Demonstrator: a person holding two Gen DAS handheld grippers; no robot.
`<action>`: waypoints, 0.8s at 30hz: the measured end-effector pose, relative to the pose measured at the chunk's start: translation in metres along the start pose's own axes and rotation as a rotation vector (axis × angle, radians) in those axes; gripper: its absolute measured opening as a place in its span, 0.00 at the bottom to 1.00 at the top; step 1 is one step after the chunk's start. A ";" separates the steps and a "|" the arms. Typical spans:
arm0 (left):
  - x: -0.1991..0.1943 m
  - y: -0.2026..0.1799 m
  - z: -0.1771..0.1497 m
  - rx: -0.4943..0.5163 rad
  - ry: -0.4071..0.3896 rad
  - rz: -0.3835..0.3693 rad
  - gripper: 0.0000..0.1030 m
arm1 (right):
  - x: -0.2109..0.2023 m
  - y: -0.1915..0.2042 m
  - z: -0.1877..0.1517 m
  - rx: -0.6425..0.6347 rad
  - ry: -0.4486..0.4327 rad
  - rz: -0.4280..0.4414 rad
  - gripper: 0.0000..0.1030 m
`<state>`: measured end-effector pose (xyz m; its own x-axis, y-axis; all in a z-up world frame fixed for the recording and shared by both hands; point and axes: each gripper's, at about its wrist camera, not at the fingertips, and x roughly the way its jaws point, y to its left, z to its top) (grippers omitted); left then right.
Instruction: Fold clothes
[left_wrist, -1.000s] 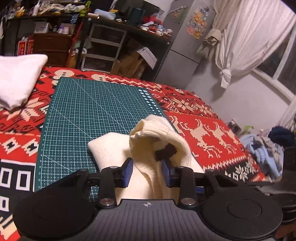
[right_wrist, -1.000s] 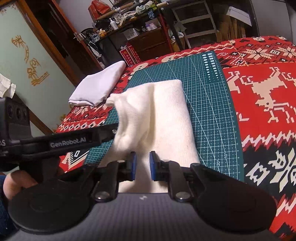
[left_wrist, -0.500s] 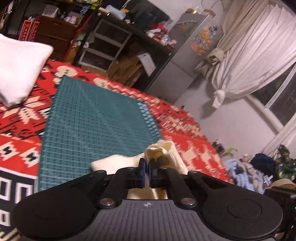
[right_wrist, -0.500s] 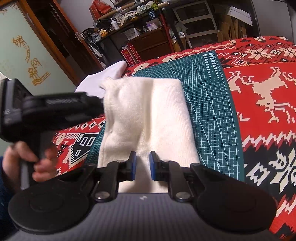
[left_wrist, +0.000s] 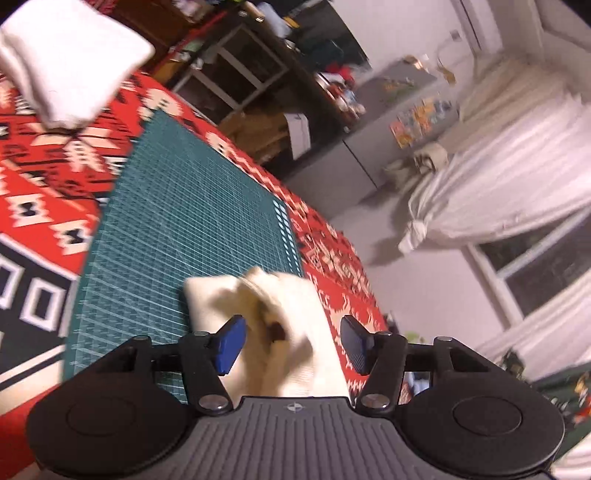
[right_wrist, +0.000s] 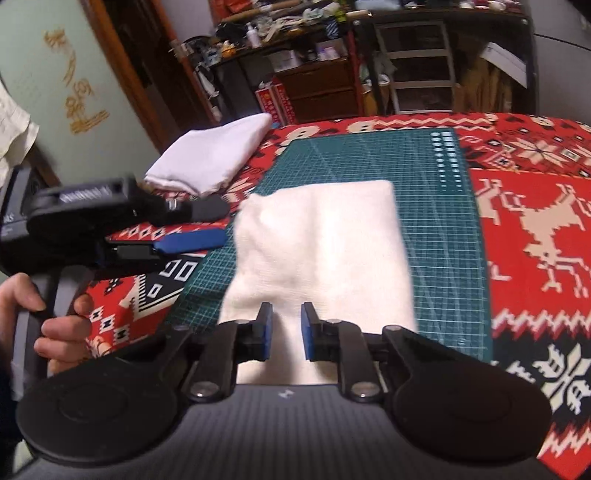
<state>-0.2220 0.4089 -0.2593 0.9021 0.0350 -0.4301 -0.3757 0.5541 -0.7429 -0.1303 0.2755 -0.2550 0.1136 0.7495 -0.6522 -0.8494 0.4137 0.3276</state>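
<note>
**Left jaws letting go of the cream knit on the cutting mat**

We are holding a gripper in each hand over a cream knitted garment (right_wrist: 321, 251) that is lying folded on the green cutting mat (right_wrist: 443, 206), which is itself lying on a red patterned blanket (right_wrist: 535, 229).

Our left gripper (left_wrist: 293, 341) is standing wide: its jaws have just been opening, and the blue pads (left_wrist: 231, 345) are sitting apart on either side of a raised fold of the knit without pressing on it. A small dark patch is showing on that fold. From the right wrist view we are seeing the same gripper (right_wrist: 199, 221) beside the garment's left edge, close to it but not touching, with a hand (right_wrist: 55, 317) wrapping its handle.

Our right gripper (right_wrist: 285, 330) is standing narrow, its jaws having just been opening a little. The near end of the knit is showing in the slim gap between its pads (right_wrist: 265, 332); we cannot tell whether they are touching the cloth.

A folded white cloth (right_wrist: 210, 158) is lying on the blanket beyond the mat's far left corner, well apart from both grippers.
</note>
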 end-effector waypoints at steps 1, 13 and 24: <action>0.006 -0.001 0.000 0.000 0.004 0.031 0.53 | 0.001 0.002 0.000 -0.008 0.002 0.001 0.18; -0.004 0.000 -0.002 0.075 -0.042 0.186 0.05 | -0.026 -0.024 -0.014 0.074 -0.014 -0.045 0.10; -0.009 0.024 -0.011 -0.092 -0.068 0.157 0.06 | -0.012 -0.028 0.023 0.054 -0.056 -0.041 0.12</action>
<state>-0.2413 0.4133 -0.2792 0.8418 0.1732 -0.5112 -0.5282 0.4591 -0.7143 -0.0957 0.2665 -0.2407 0.1774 0.7588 -0.6267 -0.8146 0.4706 0.3392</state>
